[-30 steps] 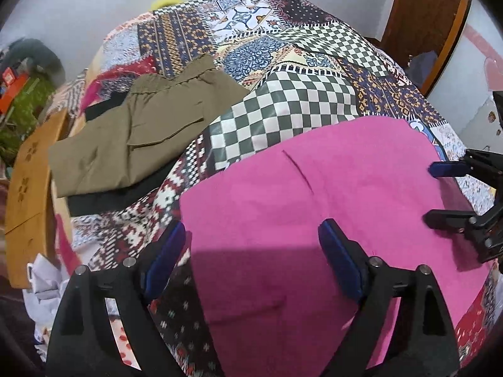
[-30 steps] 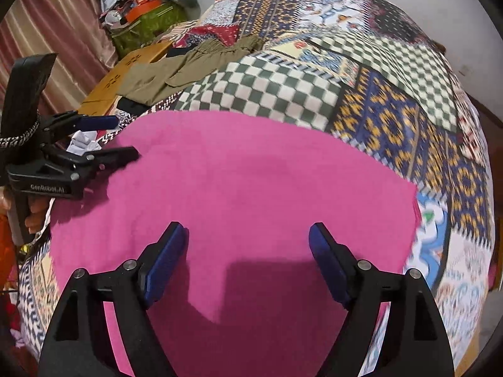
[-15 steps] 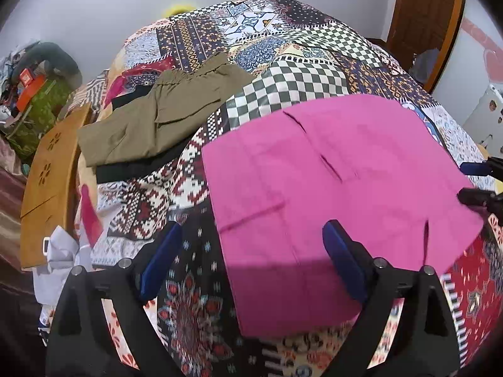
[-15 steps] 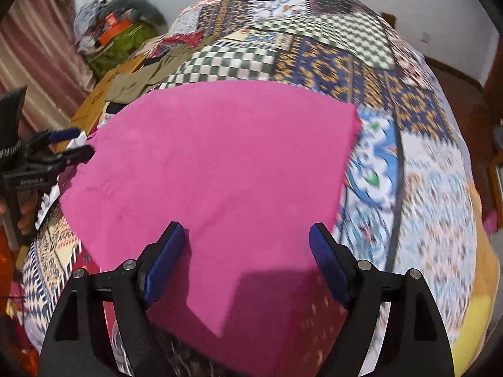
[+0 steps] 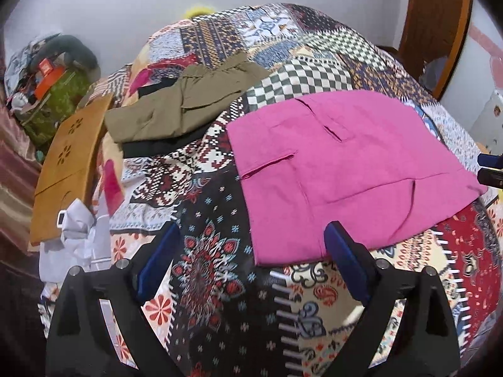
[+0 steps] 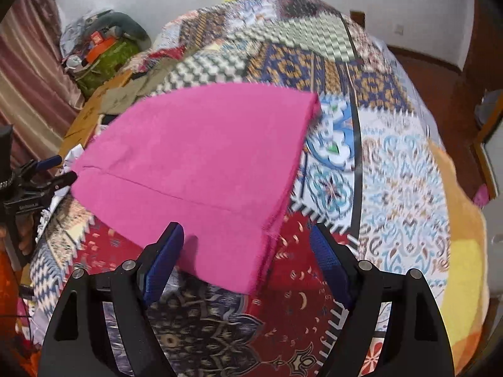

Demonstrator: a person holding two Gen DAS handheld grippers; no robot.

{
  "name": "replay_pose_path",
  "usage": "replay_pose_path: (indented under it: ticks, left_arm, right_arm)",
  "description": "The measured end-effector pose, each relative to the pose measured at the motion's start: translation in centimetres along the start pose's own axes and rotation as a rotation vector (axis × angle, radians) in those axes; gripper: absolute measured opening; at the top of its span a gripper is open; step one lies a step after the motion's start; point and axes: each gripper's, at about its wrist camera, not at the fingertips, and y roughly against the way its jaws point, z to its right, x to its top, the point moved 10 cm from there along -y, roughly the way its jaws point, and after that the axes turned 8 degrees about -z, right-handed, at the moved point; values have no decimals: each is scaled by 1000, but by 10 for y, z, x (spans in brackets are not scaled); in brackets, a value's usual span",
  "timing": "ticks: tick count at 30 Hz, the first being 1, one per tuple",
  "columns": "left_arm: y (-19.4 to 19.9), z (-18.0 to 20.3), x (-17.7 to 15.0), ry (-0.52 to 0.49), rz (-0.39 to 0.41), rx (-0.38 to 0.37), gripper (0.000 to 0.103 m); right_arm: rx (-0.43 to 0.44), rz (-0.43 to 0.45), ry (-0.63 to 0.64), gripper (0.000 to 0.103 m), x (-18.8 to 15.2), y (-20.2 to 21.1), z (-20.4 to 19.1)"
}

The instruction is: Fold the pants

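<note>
A patchwork bedspread (image 5: 220, 282) covers the bed. On it the pink pants (image 5: 345, 172) lie flat, folded into a rough rectangle. Beyond them, toward the far left, olive pants (image 5: 188, 106) rest folded atop a black garment (image 5: 163, 146), beside a wooden board (image 5: 66, 163). The left gripper (image 5: 251, 265) hovers above the pink pants' near left corner, jaws spread and holding nothing. The right gripper (image 6: 248, 259) hangs over their near right corner, likewise released and empty.
</note>
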Motion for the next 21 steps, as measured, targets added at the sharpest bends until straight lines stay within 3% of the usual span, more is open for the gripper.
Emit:
replay_pose_path:
  ticks: [6,10,15,21]
  left_arm:
    - [22,-6,2,97,28,-76,95]
    - [24,-3,1,148,16,-140,95]
    - [11,10,-13,246,-70,-313,95]
    - [5,16,-24,310,-112,-418,95]
  right_arm:
    - [53,115,52,80,30,28,-39]
    - [122,143,73,80,45,24,-73]
    - [137,87,112,80,46,-10,-100]
    - [75,-43,185,80,26,-55,-108]
